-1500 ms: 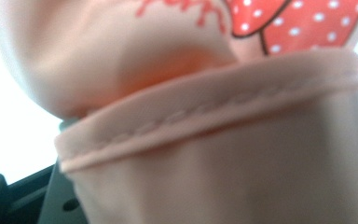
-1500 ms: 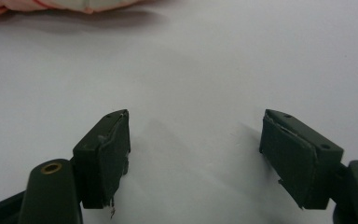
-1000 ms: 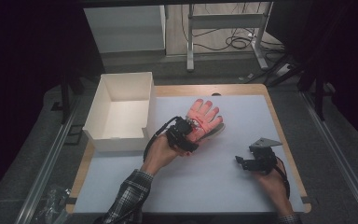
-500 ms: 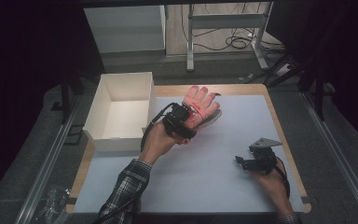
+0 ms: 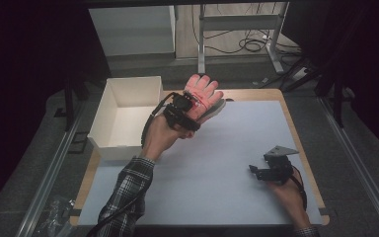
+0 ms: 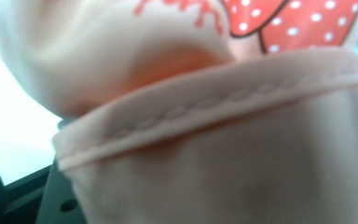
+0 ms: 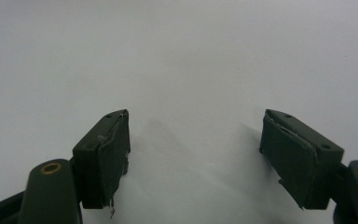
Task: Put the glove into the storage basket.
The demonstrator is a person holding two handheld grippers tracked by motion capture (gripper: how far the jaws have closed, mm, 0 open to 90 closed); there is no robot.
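The left gripper (image 5: pixel 190 104) is clamped on the cuff of the pink glove (image 5: pixel 203 94), whose fingers fan out beyond its jaws beside the white box (image 5: pixel 128 116), probably for dropping in, while the right gripper (image 5: pixel 259 171) rests wide and empty on the table (image 5: pixel 227 148).

Lab-type recording bay. White-topped table (image 5: pixel 217 163) ringed by dark curtaining; metal floor rails (image 5: pixel 49 173) at 9 and 3 o'clock; metal stand legs (image 5: pixel 237 37) and loose cables (image 5: pixel 249 44) at 12 o'clock.
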